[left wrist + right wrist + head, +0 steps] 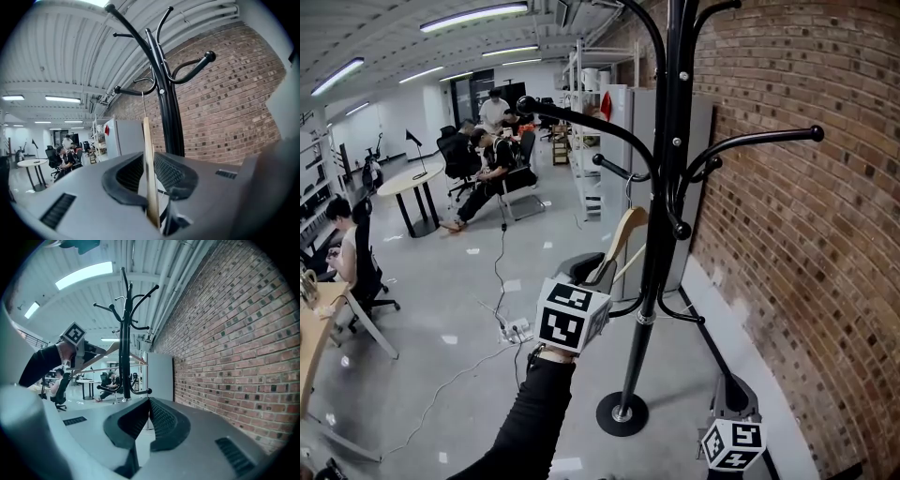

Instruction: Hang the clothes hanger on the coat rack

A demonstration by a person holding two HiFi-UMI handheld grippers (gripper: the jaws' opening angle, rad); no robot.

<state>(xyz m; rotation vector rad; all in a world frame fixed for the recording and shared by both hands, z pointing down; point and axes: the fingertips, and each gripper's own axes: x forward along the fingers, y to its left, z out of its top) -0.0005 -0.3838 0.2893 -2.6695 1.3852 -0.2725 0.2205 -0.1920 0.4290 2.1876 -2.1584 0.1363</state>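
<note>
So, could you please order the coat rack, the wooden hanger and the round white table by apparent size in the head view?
1. coat rack
2. round white table and wooden hanger: these look alike, and the table is farther away, so I leave them unranked.

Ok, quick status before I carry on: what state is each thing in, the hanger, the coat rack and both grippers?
left gripper: shut on the hanger, raised next to the coat rack.
hanger: held and tilted, with its wire hook up by a lower arm of the rack. Whether it is over that arm yet, cannot tell.
coat rack: upright, upper arms bare.
right gripper: shut, nothing between its jaws, held low.
</note>
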